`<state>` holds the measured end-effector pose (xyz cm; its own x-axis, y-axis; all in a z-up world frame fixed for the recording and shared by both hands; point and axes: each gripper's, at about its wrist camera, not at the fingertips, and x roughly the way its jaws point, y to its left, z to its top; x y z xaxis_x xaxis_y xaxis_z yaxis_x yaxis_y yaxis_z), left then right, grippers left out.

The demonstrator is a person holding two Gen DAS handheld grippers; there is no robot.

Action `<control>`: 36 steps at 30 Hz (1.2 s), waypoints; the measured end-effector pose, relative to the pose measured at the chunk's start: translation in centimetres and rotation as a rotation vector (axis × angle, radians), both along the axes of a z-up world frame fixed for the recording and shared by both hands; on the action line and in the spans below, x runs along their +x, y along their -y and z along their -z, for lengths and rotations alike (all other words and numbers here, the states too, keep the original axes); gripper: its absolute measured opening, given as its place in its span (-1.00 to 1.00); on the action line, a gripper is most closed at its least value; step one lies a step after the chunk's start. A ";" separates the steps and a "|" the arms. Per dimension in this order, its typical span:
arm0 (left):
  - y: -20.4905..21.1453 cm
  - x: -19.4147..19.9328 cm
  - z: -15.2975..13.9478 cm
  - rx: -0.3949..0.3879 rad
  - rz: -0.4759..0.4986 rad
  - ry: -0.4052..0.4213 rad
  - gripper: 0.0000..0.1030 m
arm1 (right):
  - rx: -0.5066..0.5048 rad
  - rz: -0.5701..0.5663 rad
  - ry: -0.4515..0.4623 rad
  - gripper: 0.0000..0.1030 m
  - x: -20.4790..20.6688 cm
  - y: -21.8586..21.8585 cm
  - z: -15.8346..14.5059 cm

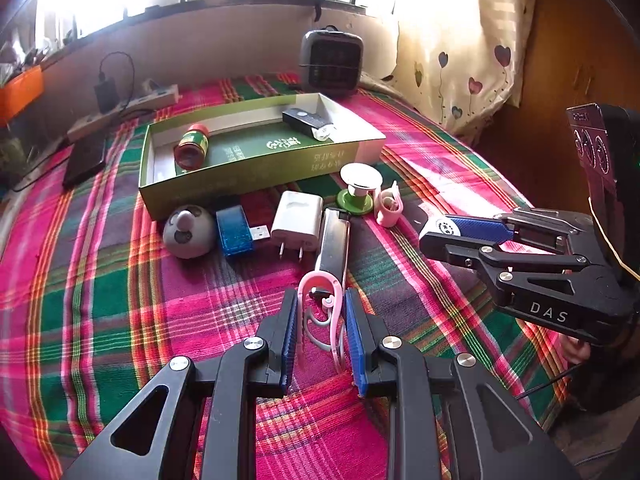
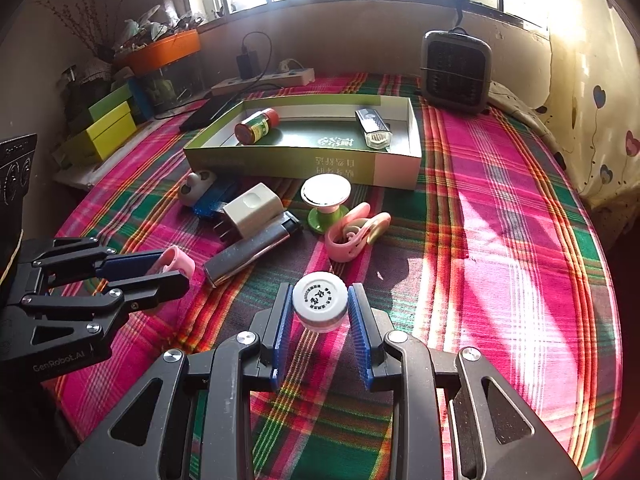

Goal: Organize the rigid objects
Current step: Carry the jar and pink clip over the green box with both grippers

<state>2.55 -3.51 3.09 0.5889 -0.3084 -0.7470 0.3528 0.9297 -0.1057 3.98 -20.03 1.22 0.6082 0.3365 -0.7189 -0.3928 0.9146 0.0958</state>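
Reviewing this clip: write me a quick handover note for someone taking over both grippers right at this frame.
Left gripper: closed on a pink plastic clip, just above the plaid cloth.
Right gripper: closed around a small white-capped jar.
Done: red-lidded bottle and a black-and-clear item already lie in the green box.
Left outside, in front of the box: grey round toy, blue USB stick, white charger, silver lighter, green-and-white spool, second pink clip.
Next, probably: drop both held items in the box.
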 end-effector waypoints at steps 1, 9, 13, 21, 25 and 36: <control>0.0 0.1 -0.1 0.000 0.000 0.003 -0.58 | 0.001 0.002 0.004 -0.44 0.1 0.0 -0.2; -0.4 1.2 -1.5 -0.004 -0.005 0.030 -0.58 | 0.003 0.004 0.029 -0.44 0.8 0.0 -1.6; -0.6 2.0 -1.9 -0.009 -0.002 0.035 -0.58 | -0.003 -0.002 0.038 -0.44 1.4 -0.2 -2.1; -1.4 4.5 -3.0 -0.022 -0.017 0.050 -0.58 | 0.003 -0.013 0.049 -0.44 2.9 -0.5 -3.0; -1.9 6.0 -3.4 -0.024 -0.023 0.054 -0.58 | 0.007 -0.015 0.047 -0.44 4.0 -0.4 -3.5; -2.5 10.6 -4.5 -0.030 -0.022 0.068 -0.58 | 0.001 -0.034 0.064 -0.44 7.6 -0.9 -5.1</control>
<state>13.16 -0.98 7.62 0.6447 -0.3163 -0.6959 0.3397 0.9341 -0.1098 11.61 -19.11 6.32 0.6414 0.3585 -0.6783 -0.4292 0.9005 0.0700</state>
